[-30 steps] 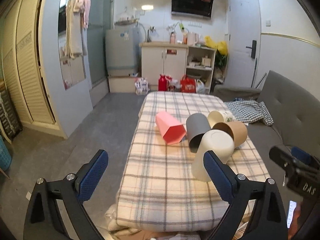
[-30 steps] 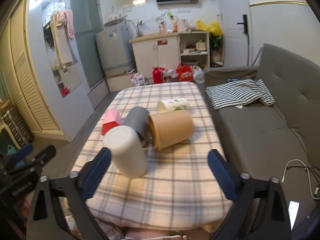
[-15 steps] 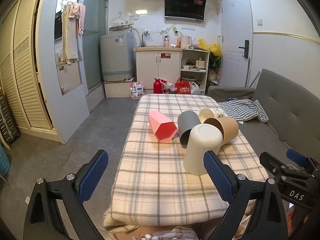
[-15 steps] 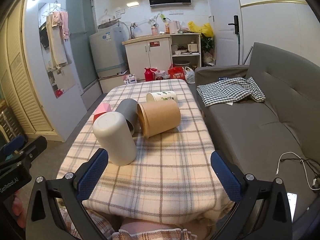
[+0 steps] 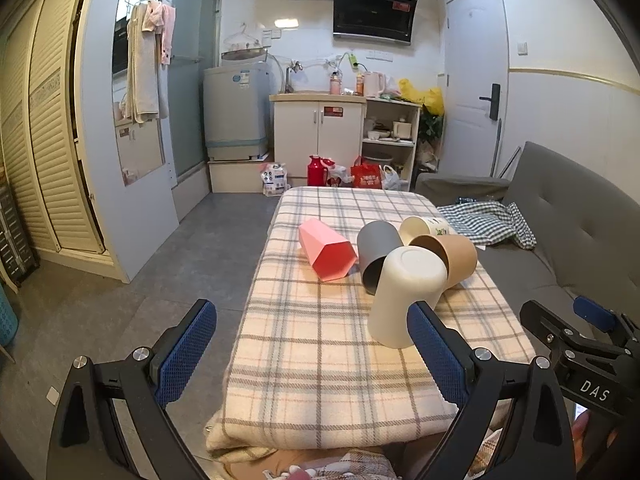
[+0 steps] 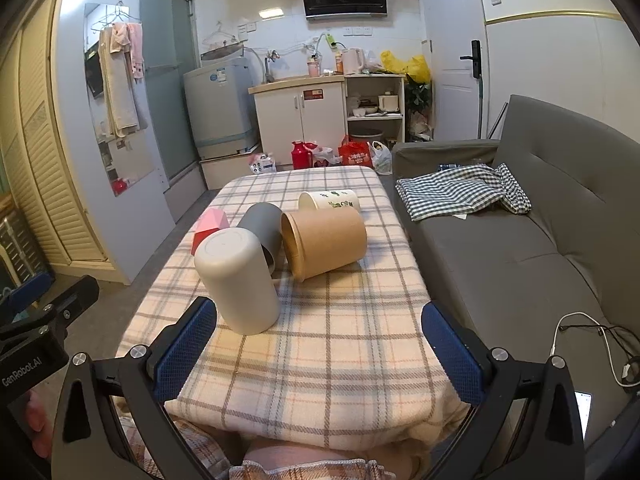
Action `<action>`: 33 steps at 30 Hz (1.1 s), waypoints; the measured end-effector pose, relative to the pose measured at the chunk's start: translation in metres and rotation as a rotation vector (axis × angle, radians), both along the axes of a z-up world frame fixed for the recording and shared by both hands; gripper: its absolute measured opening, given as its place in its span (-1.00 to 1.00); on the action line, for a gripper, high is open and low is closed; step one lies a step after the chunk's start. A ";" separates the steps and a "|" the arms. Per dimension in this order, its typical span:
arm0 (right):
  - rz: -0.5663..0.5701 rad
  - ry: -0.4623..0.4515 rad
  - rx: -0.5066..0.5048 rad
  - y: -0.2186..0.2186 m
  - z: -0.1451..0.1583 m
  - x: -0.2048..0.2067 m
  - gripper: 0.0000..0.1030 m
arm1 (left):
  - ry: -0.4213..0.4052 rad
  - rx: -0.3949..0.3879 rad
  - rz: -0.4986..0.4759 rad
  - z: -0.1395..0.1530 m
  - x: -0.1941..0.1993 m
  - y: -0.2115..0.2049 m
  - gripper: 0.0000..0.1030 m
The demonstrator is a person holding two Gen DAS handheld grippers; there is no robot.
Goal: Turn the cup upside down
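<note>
A cream cup [image 5: 404, 296] stands upside down on the checked tablecloth [image 5: 320, 340], nearest to me; it also shows in the right wrist view [image 6: 238, 280]. Behind it lie on their sides a pink cup [image 5: 326, 254], a grey cup [image 5: 376, 252], a brown cup [image 5: 452, 254] and a white printed cup [image 5: 424, 226]. My left gripper [image 5: 312, 350] is open and empty, short of the table's near edge. My right gripper [image 6: 318, 350] is open and empty over the near edge, and shows in the left wrist view [image 5: 576, 336].
A grey sofa [image 6: 540, 240] with a checked cloth [image 6: 460, 190] runs along the table's right side. A phone on a cable [image 6: 582, 408] lies at its near end. A cabinet [image 5: 320, 136] and washing machine [image 5: 236, 112] stand far back. Floor lies to the left.
Both grippers have pulled back and risen slightly; the table and cups sit lower and farther in both views. The cups have not moved. Both grippers stay open.
</note>
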State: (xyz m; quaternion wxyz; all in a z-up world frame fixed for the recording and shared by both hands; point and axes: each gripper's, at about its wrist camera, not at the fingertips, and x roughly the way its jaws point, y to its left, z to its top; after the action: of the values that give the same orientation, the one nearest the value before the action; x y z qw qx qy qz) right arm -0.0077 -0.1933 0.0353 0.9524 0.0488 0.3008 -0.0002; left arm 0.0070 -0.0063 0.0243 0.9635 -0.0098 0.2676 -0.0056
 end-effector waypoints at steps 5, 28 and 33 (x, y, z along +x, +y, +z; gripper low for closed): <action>-0.003 -0.002 -0.001 -0.001 0.000 -0.001 1.00 | -0.005 0.006 0.002 0.000 -0.001 0.000 0.92; -0.004 -0.003 0.001 -0.003 0.000 -0.001 1.00 | -0.001 -0.001 -0.011 -0.001 -0.002 -0.003 0.92; -0.005 -0.002 0.003 -0.003 -0.001 -0.002 1.00 | -0.003 -0.003 -0.012 -0.001 -0.002 -0.003 0.92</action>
State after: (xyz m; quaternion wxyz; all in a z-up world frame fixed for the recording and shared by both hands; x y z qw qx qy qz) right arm -0.0102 -0.1960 0.0341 0.9527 0.0508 0.2996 -0.0019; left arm 0.0047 -0.0088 0.0232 0.9638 -0.0095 0.2661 -0.0115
